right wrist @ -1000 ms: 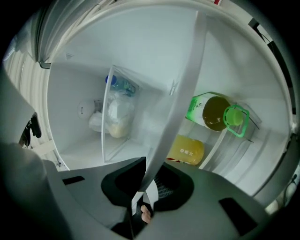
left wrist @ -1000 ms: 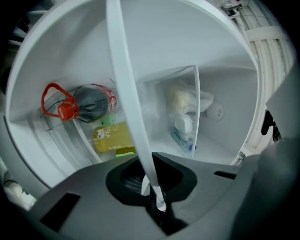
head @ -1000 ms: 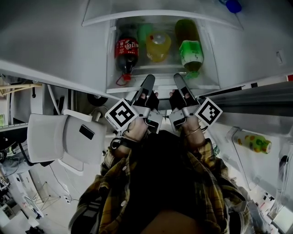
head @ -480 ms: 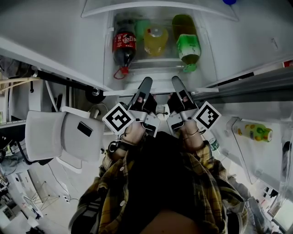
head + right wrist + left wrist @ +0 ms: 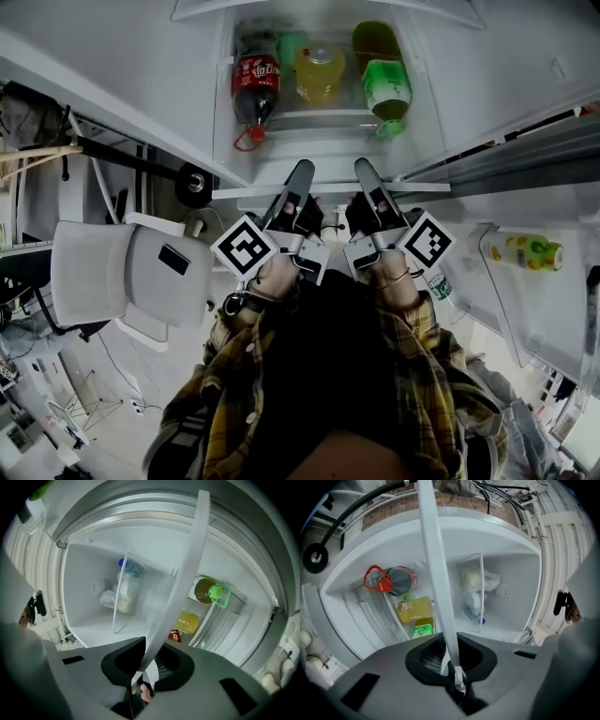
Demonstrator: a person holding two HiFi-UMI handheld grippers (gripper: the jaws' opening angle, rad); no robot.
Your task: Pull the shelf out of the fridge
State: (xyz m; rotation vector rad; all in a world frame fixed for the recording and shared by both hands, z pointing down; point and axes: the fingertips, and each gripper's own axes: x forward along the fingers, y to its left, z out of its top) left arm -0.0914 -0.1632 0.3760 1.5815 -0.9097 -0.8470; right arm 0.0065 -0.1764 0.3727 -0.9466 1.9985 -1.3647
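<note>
Between jaws of left claw and right claw: shelf edge, clamped.

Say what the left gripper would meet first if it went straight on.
The shelf's white front edge, already clamped in the left gripper; going on would likely just push the shelf back in.

The shelf, a clear pane edged with a white front trim, is set level and is seen partly out of the open white fridge, near its front edge.
</note>
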